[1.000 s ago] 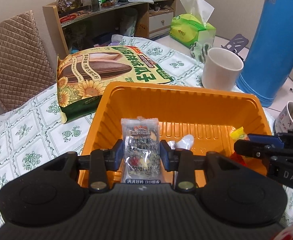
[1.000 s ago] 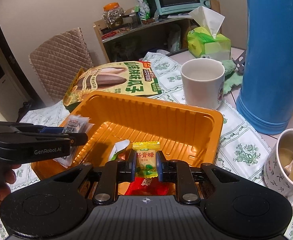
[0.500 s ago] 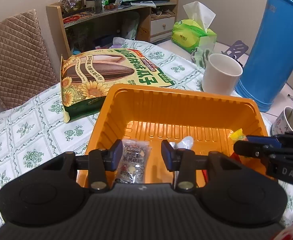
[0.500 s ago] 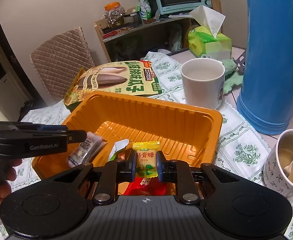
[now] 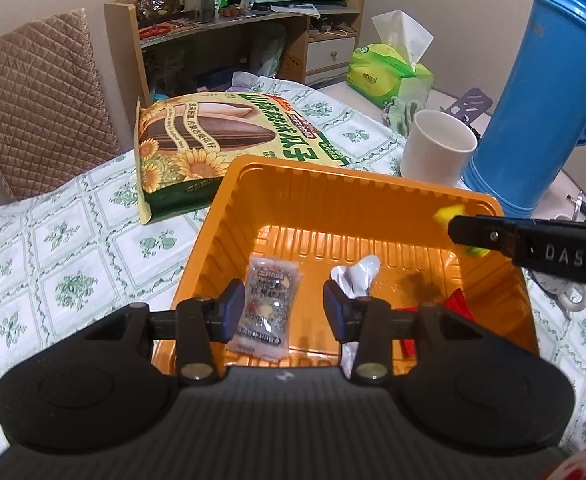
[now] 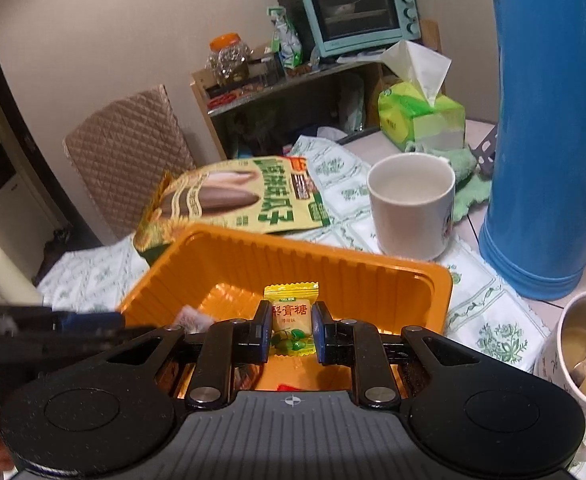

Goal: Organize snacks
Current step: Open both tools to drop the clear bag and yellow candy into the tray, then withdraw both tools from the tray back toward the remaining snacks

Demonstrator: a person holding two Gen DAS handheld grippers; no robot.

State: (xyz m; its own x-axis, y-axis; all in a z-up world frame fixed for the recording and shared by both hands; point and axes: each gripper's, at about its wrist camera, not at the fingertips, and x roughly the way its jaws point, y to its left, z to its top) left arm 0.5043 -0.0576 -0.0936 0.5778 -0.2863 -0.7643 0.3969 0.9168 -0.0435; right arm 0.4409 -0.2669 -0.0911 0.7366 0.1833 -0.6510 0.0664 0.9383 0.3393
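Dropped snack pkt [image 5: 267,304] lies in tray [image 5: 333,184] betw. open L jaws; R jaws grip candy [image 6: 291,322].

left gripper [image 5: 284,312]: jaws parted, having just opened, pads clear of the clear plastic snack packet [image 5: 268,307] | packet: flat on the near floor of the ribbed orange plastic tray [image 5: 333,184] | white crumpled wrapper [image 5: 356,276]: just right of it | right gripper [image 5: 459,229]: over the tray's right side, yellow-green candy [image 5: 447,213] at its tip
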